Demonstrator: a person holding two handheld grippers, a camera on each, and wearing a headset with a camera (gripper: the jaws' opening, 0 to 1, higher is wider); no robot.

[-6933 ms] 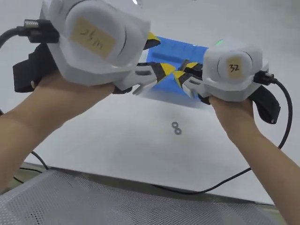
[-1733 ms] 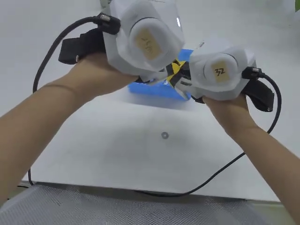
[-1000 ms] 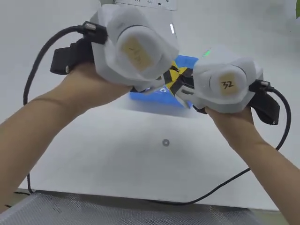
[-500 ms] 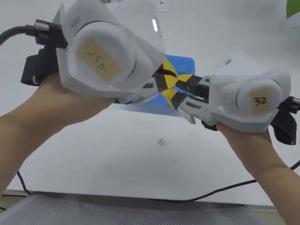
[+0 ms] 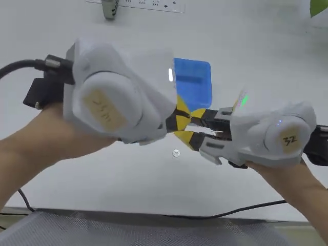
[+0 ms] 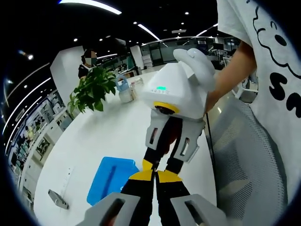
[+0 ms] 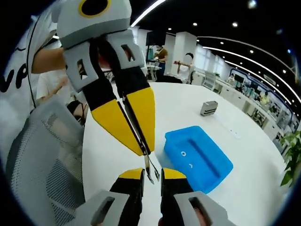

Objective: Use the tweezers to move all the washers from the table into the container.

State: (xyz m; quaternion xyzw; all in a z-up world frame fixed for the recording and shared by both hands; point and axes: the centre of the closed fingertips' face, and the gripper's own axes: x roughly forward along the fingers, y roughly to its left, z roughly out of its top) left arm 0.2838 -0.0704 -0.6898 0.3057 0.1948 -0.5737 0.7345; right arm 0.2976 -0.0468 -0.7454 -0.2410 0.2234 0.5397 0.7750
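Note:
One small metal washer (image 5: pixel 176 152) lies on the white table (image 5: pixel 128 179), just below the two grippers. The blue container (image 5: pixel 192 82) sits behind them; in the right gripper view the container (image 7: pixel 200 157) holds two washers (image 7: pixel 183 153). The left gripper (image 5: pixel 179 120) comes in from the left and is shut on the thin metal tweezers (image 5: pixel 207 131). The right gripper (image 5: pixel 202 134) faces it from the right. In the right gripper view its own jaws (image 7: pixel 151 175) press on the tweezers' tips (image 7: pixel 149 170). In the left gripper view the left gripper (image 6: pixel 154 176) has its yellow tips together.
A power strip (image 5: pixel 138 4) and a small metal block (image 5: pixel 109 9) sit at the table's far edge. A cable (image 5: pixel 230 210) runs along the near edge above a grey mesh chair (image 5: pixel 102 230). A potted plant (image 6: pixel 91 89) stands further off.
Two washers lay on the table 6.9 s ago and one lies there now. Both grippers with the tweezers have come from over the container down toward the remaining washer.

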